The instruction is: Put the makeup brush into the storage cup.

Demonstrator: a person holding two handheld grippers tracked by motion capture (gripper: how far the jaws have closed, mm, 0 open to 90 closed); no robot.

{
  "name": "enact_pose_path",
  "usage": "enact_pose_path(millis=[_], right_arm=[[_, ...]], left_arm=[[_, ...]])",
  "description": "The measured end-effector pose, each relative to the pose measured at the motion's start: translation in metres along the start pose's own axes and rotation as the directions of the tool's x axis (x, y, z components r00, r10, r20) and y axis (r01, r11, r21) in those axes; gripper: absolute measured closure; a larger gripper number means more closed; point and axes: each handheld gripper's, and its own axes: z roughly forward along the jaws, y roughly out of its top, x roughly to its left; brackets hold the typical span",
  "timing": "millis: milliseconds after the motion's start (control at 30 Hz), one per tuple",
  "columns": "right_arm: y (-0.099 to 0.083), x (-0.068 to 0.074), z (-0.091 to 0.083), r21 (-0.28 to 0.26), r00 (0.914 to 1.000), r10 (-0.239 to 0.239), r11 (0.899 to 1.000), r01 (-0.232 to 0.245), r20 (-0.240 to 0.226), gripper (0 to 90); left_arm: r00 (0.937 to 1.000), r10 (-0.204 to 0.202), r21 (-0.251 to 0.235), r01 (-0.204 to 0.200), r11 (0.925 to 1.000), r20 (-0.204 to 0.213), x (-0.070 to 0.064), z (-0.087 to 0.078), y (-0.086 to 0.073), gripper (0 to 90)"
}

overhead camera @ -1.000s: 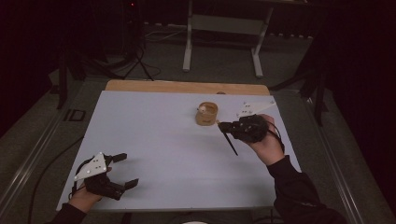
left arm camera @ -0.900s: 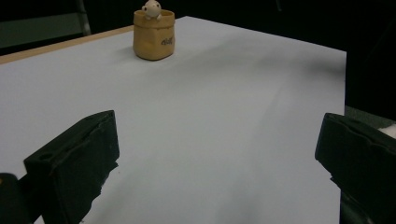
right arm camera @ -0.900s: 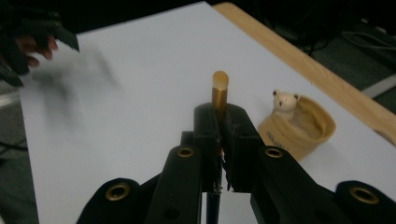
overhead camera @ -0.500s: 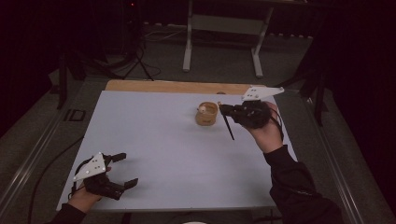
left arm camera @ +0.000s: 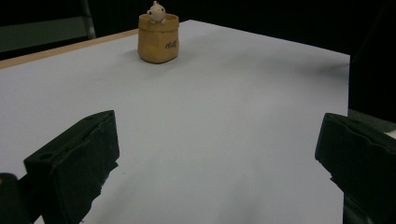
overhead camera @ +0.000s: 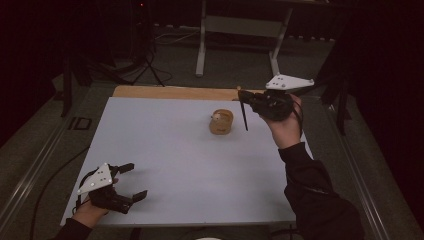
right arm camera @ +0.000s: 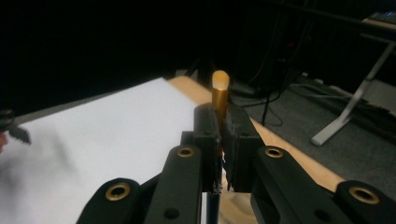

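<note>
A small tan pot point(overhead camera: 221, 122) with a little pale figure on its rim stands on the white table point(overhead camera: 170, 150), far of centre; the left gripper view has the pot point(left arm camera: 158, 38) ahead. My right gripper point(overhead camera: 243, 95) hovers above the table's far right, just right of the pot, shut on a brush point(overhead camera: 244, 117) whose dark handle hangs down. In the right gripper view the brush point(right arm camera: 220, 88) sticks up past the shut gripper point(right arm camera: 220, 126), showing a gold ferrule and tan tip. My left gripper point(overhead camera: 136, 180) rests at the front left, open, and the left gripper view finds it point(left arm camera: 215, 163) holding nothing.
A wooden strip point(overhead camera: 170, 92) runs along the table's far edge. Behind it stand a white frame's legs point(overhead camera: 202, 45) and cables on a dark floor. Metal rails point(overhead camera: 30, 165) flank the table on both sides.
My right gripper has risen and moved toward the far right edge, carrying the brush up beside the pot. The left gripper has stayed put.
</note>
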Motion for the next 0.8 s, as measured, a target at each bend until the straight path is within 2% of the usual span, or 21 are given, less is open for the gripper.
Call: enact_pose_path(millis=[100, 267, 500, 700, 800], right_arm=[[0.004, -0.007, 0.004, -0.025, 0.9997, 0.013, 1.000, -0.013, 0.019, 84.6], [0.006, -0.018, 0.012, -0.049, 0.9982, 0.054, 0.997, -0.053, 0.025, 84.6], [0.006, -0.031, 0.027, -0.079, 0.9925, 0.115, 0.991, -0.111, 0.042, 84.6], [0.004, -0.037, 0.040, -0.100, 0.9895, 0.122, 0.988, -0.114, 0.079, 84.6], [0.002, -0.039, 0.044, -0.127, 0.9863, 0.129, 0.985, -0.116, 0.102, 84.6]], left_arm=[[1.0000, 0.001, 0.000, -0.001, 1.0000, 0.001, 0.000, 0.000, 0.000, 0.5], [1.0000, 0.000, 0.008, -0.001, 1.0000, 0.006, 0.000, 0.000, -0.001, 0.5], [0.9999, 0.002, 0.010, -0.002, 0.9999, 0.010, -0.001, 0.001, 0.000, 0.5], [0.9999, 0.000, 0.007, 0.000, 1.0000, 0.010, 0.000, 0.000, 0.000, 0.6], [0.9999, 0.000, 0.008, 0.000, 1.0000, 0.011, 0.000, 0.000, -0.001, 0.5]])
